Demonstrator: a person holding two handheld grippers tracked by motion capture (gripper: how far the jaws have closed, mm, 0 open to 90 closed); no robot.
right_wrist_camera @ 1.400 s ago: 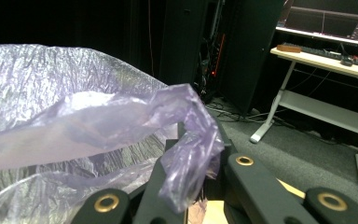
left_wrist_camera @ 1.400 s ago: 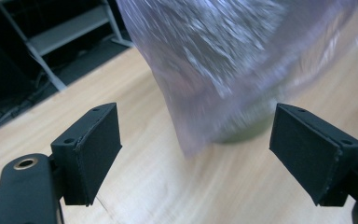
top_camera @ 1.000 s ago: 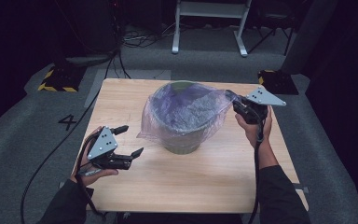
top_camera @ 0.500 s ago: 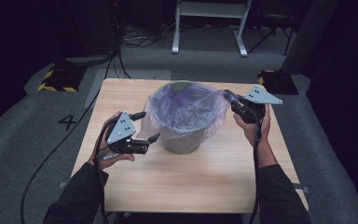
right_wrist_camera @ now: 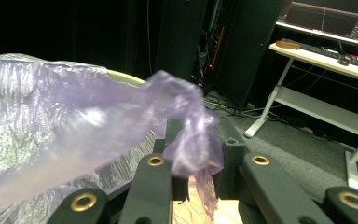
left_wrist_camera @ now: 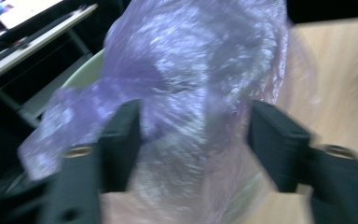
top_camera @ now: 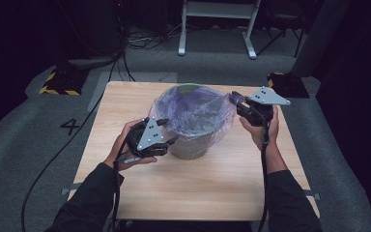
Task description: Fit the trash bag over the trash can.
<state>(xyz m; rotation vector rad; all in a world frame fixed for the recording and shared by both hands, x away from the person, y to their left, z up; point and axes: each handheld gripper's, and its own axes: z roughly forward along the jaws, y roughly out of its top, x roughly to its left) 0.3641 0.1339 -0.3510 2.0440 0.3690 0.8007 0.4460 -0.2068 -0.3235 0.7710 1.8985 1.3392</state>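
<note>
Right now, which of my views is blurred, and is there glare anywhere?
Left gripper view: motion-smeared, plastic bag soft with bright sheen. Right gripper view: bag sharp near the jaws, blurred at left. High view: sharp; table lit, surroundings dark.

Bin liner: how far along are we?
Done: the purple liner sits in the green bin, draped over its rim. In hand: the right gripper pinches a liner corner; the left gripper, jaws just closing, straddles the film. Left: pulling it snug.

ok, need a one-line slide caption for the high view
Left gripper closing around the purple bag lining the green bin, while the right gripper holds the bag's far edge; jaws just easing open.
</note>
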